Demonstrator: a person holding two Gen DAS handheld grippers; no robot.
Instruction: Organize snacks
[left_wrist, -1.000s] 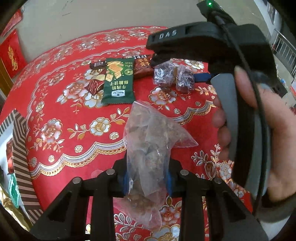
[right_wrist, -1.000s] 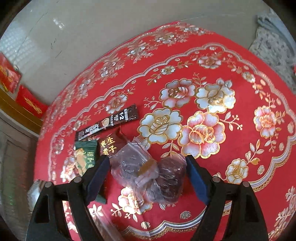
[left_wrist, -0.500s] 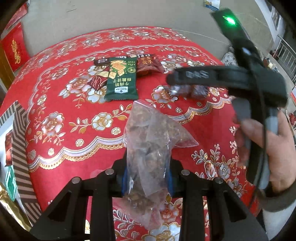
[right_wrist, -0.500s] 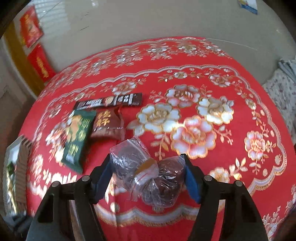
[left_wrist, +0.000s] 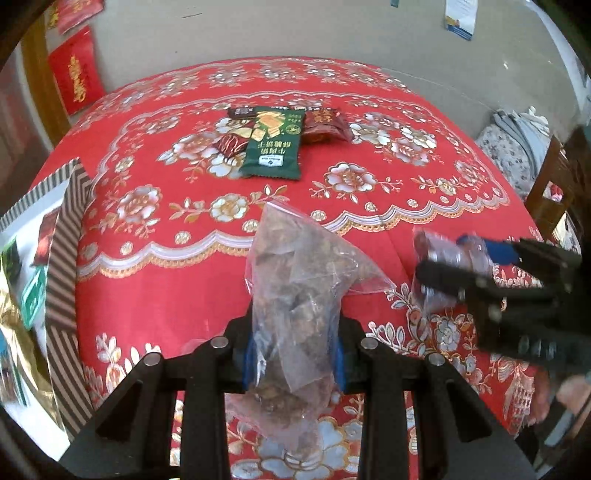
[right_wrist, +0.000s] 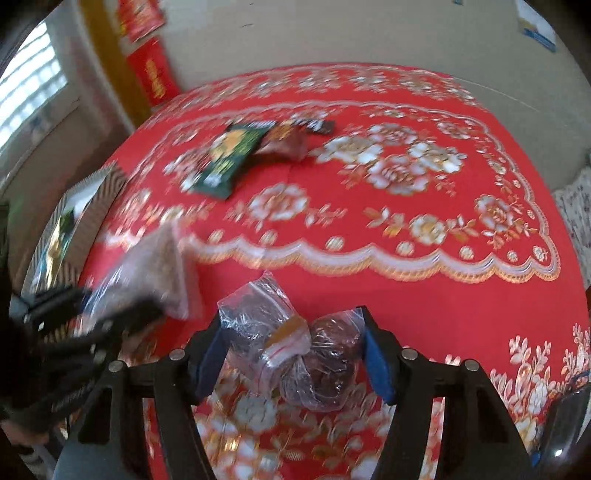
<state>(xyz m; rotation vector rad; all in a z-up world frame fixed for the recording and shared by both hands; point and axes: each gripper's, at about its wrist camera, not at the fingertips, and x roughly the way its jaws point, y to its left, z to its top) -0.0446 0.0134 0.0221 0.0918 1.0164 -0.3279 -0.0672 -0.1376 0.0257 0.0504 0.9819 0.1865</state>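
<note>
Seen along our left gripper (left_wrist: 293, 360), a clear bag of brown snack pieces (left_wrist: 295, 295) stands clamped between the blue pads, its top reaching toward 12 o'clock over the red flowered tablecloth (left_wrist: 147, 288). At 12 o'clock, well beyond it, a green packet (left_wrist: 273, 144) lies flat with a dark red packet (left_wrist: 325, 125) just beside it at 1 o'clock and a dark stick packet (left_wrist: 240, 112) peeking out at 11. At 9 o'clock a striped box (left_wrist: 62, 236) sits at the table's edge. At 3 o'clock our right gripper (left_wrist: 476, 266), blurred, carries a small clear bag of dark snacks (left_wrist: 439, 258) above the cloth.

Along our right gripper (right_wrist: 291, 350), that small bag (right_wrist: 295, 354) is pinched between the blue pads, crumpled, with an orange-and-white label in its middle. At 9 o'clock the left gripper (right_wrist: 99, 314) appears as a blur with its bag (right_wrist: 155, 273). The green packet (right_wrist: 229, 158) lies at 11 o'clock, the dark red one (right_wrist: 288, 144) touching it, the dark stick (right_wrist: 317, 125) behind.
</note>
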